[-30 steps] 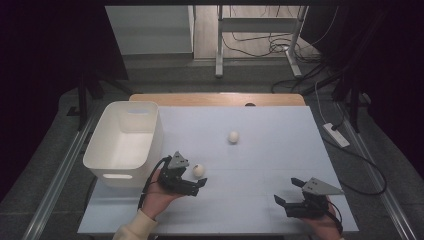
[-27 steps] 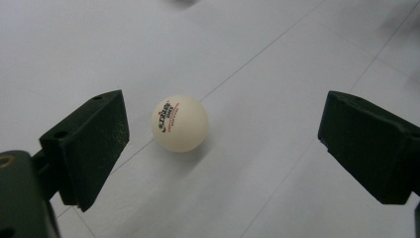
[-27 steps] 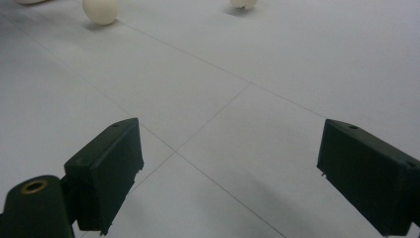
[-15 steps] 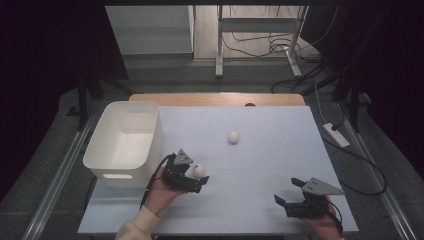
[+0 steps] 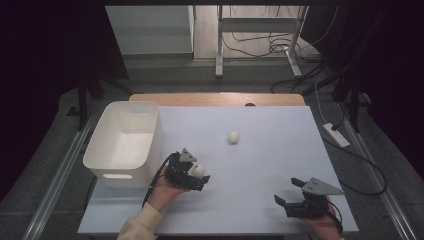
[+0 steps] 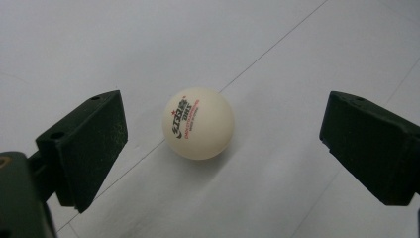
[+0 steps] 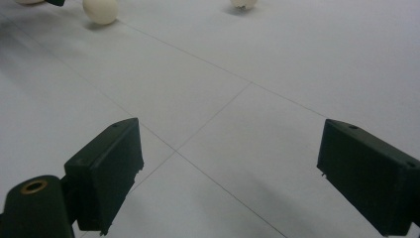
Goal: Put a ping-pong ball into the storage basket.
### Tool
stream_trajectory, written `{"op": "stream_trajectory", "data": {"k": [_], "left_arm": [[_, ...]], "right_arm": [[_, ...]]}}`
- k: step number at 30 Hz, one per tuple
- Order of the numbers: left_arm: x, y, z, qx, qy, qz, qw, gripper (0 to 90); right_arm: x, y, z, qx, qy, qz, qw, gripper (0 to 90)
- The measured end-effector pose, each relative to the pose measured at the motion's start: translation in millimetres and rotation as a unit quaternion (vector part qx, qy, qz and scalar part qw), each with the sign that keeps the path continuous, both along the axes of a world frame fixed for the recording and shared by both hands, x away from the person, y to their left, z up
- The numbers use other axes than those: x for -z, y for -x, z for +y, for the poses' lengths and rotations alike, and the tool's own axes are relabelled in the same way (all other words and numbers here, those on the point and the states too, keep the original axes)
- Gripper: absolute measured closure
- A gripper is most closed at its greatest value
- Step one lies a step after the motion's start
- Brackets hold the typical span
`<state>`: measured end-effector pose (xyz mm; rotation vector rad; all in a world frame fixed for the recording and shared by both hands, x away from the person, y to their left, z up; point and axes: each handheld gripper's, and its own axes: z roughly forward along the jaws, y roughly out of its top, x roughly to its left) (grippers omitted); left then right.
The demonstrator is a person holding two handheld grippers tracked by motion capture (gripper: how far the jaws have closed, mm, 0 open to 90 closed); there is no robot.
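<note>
A white table tennis ball [image 5: 199,170] [image 6: 197,123] with red print lies on the pale table between the jaws of my left gripper [image 5: 198,175] [image 6: 223,144]. The jaws stand wide apart on either side of it and do not touch it. A second white ball [image 5: 233,136] [image 7: 242,3] rests farther out near the table's middle. My right gripper [image 5: 289,192] [image 7: 228,173] hovers open at the front right over bare table, nothing between its jaws. The near ball [image 7: 100,11] also appears at the top left of the right gripper view.
A white plastic bin [image 5: 125,142] stands at the left side of the table, just left of my left hand. A wooden strip [image 5: 215,99] runs along the table's far edge. Cables and a power strip [image 5: 336,135] lie on the floor to the right.
My left gripper has edged slightly right and forward, bringing its open jaws around the near ball. The right gripper has barely moved.
</note>
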<state>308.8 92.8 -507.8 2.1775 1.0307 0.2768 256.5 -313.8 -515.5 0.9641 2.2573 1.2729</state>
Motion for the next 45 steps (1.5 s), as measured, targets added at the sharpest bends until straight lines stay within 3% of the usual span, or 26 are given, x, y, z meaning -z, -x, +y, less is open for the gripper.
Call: {"op": "stream_trajectory", "data": {"k": [25,34,37,41,45], "left_arm": [[11.9,-12.5,-2.6,-0.002,-0.017,0.027,0.9995,7.6],[14.9,-13.7,-3.9,0.007,-0.028,0.03,0.9991,17.4],[15.2,-13.4,-4.1,0.01,-0.029,0.03,0.9991,24.5],[14.4,-12.1,-4.0,0.015,-0.026,0.024,0.9993,45.1],[13.9,-11.1,-4.0,0.021,-0.025,0.021,0.9992,50.4]], "right_arm": [[0.2,-0.2,0.2,0.0,0.001,0.001,1.0,10.5],[0.2,-0.2,0.2,0.0,0.001,0.001,1.0,10.5],[0.1,0.0,0.4,0.0,0.002,0.0,1.0,10.5],[0.0,0.0,-0.1,0.0,0.002,0.001,1.0,10.5],[0.1,0.1,-0.1,0.0,0.001,0.0,1.0,10.5]]}}
